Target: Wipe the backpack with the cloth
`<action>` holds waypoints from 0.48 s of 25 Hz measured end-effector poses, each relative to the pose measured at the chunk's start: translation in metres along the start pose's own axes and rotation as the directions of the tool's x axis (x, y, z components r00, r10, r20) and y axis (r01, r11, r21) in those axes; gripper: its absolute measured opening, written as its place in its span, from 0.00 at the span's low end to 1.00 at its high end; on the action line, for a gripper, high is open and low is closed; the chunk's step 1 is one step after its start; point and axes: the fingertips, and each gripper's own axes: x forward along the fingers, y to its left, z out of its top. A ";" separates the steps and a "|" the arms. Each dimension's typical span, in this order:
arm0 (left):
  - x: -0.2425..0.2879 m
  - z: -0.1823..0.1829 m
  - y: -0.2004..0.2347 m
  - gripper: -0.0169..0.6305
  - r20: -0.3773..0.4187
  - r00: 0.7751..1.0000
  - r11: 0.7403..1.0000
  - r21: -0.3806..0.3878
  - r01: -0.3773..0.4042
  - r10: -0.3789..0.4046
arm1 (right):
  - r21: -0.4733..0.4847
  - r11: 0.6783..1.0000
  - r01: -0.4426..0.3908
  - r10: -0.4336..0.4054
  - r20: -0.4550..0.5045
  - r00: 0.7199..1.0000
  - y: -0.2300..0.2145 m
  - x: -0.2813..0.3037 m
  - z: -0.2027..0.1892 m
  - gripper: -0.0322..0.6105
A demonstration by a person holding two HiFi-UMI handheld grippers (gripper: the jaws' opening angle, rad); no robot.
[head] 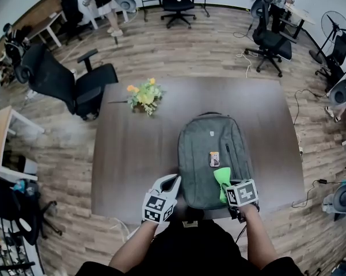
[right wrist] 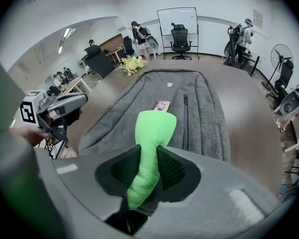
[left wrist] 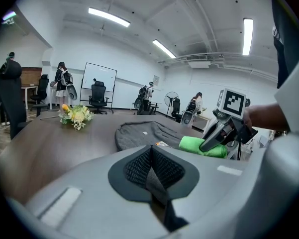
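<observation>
Grey backpack (head: 213,148) flat by brown desk's (head: 132,171) near edge. Green cloth (right wrist: 150,133) pinched in right gripper (right wrist: 148,171) over it. Empty left gripper (left wrist: 151,172) pressed together, just beside. Flowers (head: 144,96) far-left; office chairs (head: 75,82), plank floor (head: 178,50) around.

A dark brown table (head: 132,171) is standing on a wood-plank floor (head: 178,50). A bouquet of yellow flowers (head: 144,96) is sitting on the table's far left part, well apart from the near edge. A black office chair (head: 75,82) is standing just beside the table's far left corner. A second black chair (head: 177,2) is standing at the far wall, and a third chair (head: 270,42) is standing to the far right. A floor fan (head: 335,25) is standing near the right wall. A person (head: 106,4) is standing at the far left. A whiteboard (left wrist: 98,81) is standing against the far wall. Ceiling light strips (left wrist: 108,17) are glowing overhead.
</observation>
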 end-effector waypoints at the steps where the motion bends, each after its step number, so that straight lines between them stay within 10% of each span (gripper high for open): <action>1: 0.001 -0.001 -0.001 0.06 -0.002 1.000 1.000 0.000 0.001 -0.001 | -0.001 1.000 0.008 -0.008 0.002 1.000 -0.004 -0.002 -0.001 0.21; 12: 0.014 0.011 -0.019 0.06 0.000 1.000 1.000 0.014 0.027 -0.027 | -0.047 0.988 0.148 -0.147 0.032 0.989 -0.056 -0.023 -0.007 0.21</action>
